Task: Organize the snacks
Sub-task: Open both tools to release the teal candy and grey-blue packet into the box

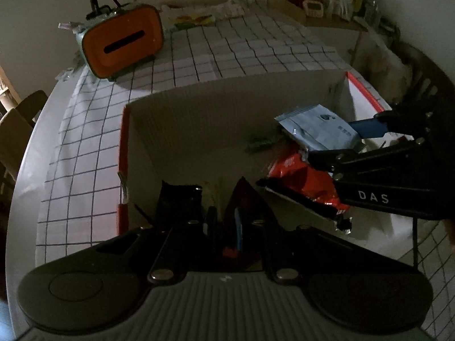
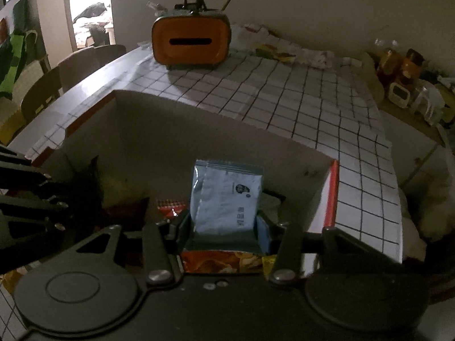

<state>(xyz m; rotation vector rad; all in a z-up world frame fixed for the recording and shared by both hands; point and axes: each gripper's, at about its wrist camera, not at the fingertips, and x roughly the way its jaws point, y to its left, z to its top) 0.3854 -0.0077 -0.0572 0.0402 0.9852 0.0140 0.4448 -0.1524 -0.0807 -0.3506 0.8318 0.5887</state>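
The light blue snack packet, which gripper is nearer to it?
Right. The right gripper clamps the light blue packet; the left gripper is apart, shut on a dark packet.

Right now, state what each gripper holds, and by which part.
Right gripper: pale blue packet, pinched at its lower end. Left gripper: shut on a dark packet; where, unclear.

Counted on the checked tablecloth [image 2: 312,99]: one open cardboard box [image 2: 159,130], one pale blue snack packet [image 2: 227,199], one red snack bag [image 1: 307,182], one dark packet [image 1: 244,199], one orange tissue holder [image 2: 190,42], two grippers.
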